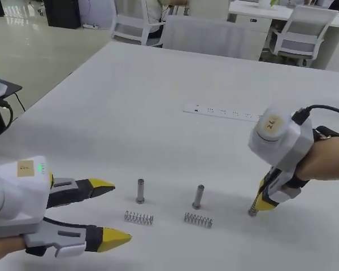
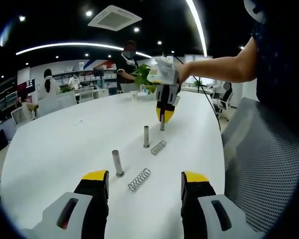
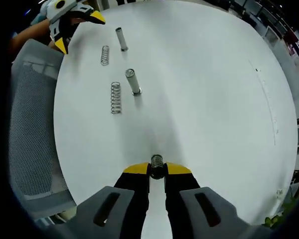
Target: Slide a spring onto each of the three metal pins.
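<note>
White office table (image 1: 158, 101) bears two bare pins (image 1: 140, 191); left tool (image 1: 122, 212) gapes wide, right tool (image 1: 257, 208) pinches a spring (image 3: 157, 162).

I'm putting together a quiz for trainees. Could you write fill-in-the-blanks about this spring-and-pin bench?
The left claw is ___, holding nothing.
___ loose springs lie flat on the table.
The right claw is ___ on another spring.
Two bare pins stand ___.
Missing words: open; two; shut; upright.
</note>
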Available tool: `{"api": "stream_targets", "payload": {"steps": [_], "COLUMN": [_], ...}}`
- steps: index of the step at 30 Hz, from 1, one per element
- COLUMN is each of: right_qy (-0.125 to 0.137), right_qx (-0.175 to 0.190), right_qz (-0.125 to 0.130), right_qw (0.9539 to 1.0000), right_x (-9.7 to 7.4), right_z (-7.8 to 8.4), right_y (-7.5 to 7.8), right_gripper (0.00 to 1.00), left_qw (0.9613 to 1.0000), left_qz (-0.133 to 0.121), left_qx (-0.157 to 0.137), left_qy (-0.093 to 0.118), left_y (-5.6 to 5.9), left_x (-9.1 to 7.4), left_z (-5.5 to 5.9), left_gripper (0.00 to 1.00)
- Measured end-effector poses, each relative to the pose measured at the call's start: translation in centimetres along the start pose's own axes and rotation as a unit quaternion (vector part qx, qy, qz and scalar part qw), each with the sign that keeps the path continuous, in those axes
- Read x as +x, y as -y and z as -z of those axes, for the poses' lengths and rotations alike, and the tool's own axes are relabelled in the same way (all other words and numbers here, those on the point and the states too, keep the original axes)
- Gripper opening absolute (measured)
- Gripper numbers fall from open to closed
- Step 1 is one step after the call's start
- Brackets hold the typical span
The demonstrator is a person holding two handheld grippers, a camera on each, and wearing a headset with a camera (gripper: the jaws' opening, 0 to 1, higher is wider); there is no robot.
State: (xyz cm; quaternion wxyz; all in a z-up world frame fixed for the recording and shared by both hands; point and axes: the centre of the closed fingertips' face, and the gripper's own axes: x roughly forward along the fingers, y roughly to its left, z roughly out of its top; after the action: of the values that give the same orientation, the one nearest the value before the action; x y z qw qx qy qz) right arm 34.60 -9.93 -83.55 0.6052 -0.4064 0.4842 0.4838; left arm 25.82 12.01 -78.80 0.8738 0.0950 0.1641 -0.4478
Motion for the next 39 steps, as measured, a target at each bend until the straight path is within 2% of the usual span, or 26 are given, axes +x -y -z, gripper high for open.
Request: {"api": "stream_targets", "payload": {"steps": [15,24,30,39], "right_qy": [-0.006,0.003,0.019,0.034], "right_qx": [0.000,-0.004,-0.018,-0.036], "right_qz": [-0.006,-0.003,0.004,0.014], "right_qw": [1.0000,1.0000,0.9997,0.9987], "right_x": [0.5,0.2,-0.5,-1.5], "right_z": [0.2,0.1,-0.8,-2.3], "right_y": [0.0,-0.1,-0.4,-1.0], "right_gripper": [0.09,0.22,0.28,0.28], "left_qw": [1.0000,1.0000,1.0000,1.0000], "left_qz": [-0.002,-0.001,0.000,0.001], "left_qx": [-0.001,-0.002,-0.003,-0.005], "left_qy": [0.001,0.001,0.002,0.005], "left_y": [0.0,0.0,0.1,0.2], "left_x": [0.0,0.0,0.0,0.1], "left_z": [0.0,0.1,0.1,-0.1], "left_gripper": [0.53,0.53,0.53,0.53]}}
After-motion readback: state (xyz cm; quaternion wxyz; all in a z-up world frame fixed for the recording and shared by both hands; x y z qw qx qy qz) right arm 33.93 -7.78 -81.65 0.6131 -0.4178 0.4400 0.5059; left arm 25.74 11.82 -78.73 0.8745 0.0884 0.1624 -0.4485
